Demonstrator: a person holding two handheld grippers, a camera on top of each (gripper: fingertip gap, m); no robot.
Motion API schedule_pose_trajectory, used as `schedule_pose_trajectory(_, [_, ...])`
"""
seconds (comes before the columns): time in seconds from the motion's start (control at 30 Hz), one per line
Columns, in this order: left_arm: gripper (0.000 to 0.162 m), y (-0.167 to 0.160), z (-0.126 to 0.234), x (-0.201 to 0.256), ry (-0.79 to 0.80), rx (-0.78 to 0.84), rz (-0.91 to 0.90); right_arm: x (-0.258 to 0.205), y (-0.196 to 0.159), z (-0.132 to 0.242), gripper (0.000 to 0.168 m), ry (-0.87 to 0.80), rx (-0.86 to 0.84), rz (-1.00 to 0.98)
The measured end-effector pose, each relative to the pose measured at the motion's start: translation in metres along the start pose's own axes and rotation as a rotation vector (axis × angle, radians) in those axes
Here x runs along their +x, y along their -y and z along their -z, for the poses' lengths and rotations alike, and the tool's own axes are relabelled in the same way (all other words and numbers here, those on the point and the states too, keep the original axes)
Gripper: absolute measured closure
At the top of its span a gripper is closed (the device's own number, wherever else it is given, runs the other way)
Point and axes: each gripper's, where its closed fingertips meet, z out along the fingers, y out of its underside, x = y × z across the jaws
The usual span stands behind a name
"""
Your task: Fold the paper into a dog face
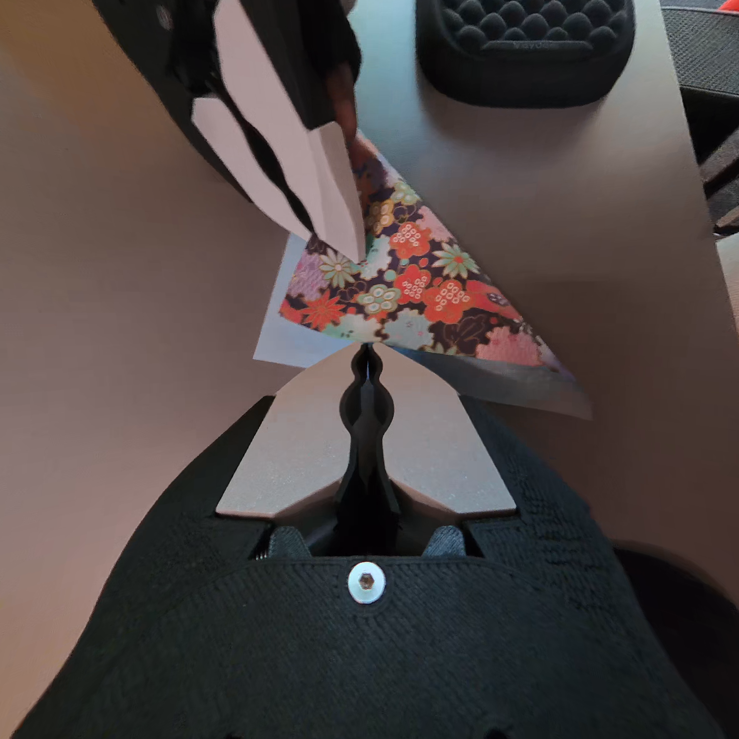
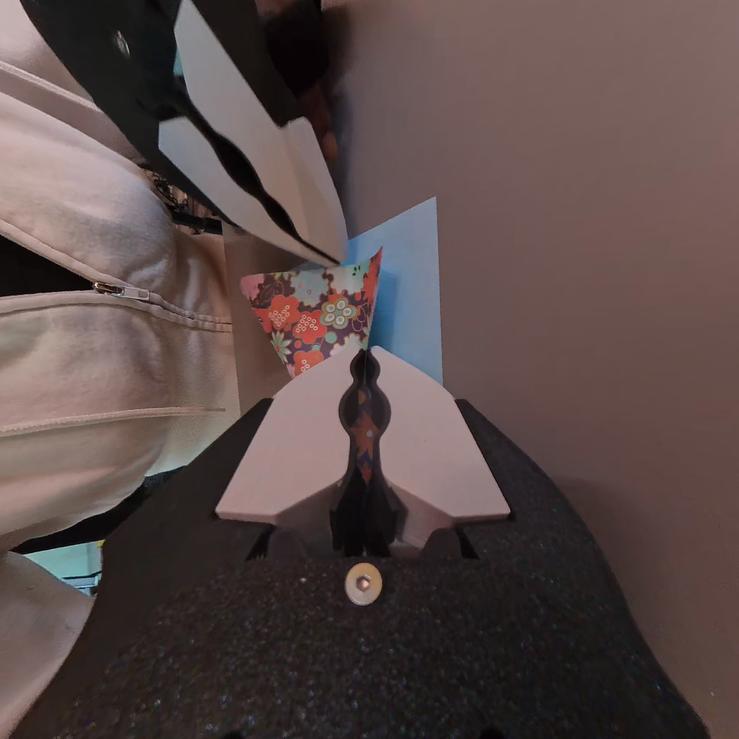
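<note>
Paper is hanging mid-frame above the desk, left hand-held gripper and right hand-held gripper both pinching its edges.

paper hanging above table, sitting between left gripper at its near edge and right gripper at far-left edge; cushion lying behind.

Paper: one square sheet, floral print in red, teal and purple on one face, plain pale blue on the other. It is partly folded, the printed flap raised and curved, held clear above the worktop.
</note>
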Motion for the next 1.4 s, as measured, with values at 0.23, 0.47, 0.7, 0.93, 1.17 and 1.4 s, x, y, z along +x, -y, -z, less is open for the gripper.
schedule_pose_trajectory(0.23, [0.162,-0.007,0.002,-0.009,0.044,-0.027,-0.017,0.001,0.0,0.0,0.168,-0.017,-0.008,0.019])
schedule_pose_trajectory(0.47, [0.161,-0.007,0.002,-0.009,0.03,-0.018,-0.003,0.003,0.01,0.0,0.168,-0.047,-0.019,0.009])
schedule_pose_trajectory(0.7, [0.162,-0.007,0.002,-0.009,0.02,-0.015,0.009,0.009,0.014,0.001,0.168,-0.062,-0.032,-0.012])
schedule_pose_trajectory(0.93, [0.162,-0.007,0.008,-0.018,0.035,0.005,0.037,0.008,0.013,-0.001,0.168,-0.064,-0.041,0.021])
schedule_pose_trajectory(1.17, [0.162,-0.008,0.004,-0.018,0.052,-0.018,-0.014,0.008,0.013,-0.001,0.168,-0.061,-0.054,0.033])
schedule_pose_trajectory(1.4, [0.162,-0.009,0.004,-0.018,0.03,-0.015,0.018,0.009,0.02,0.002,0.168,-0.059,-0.031,0.012])
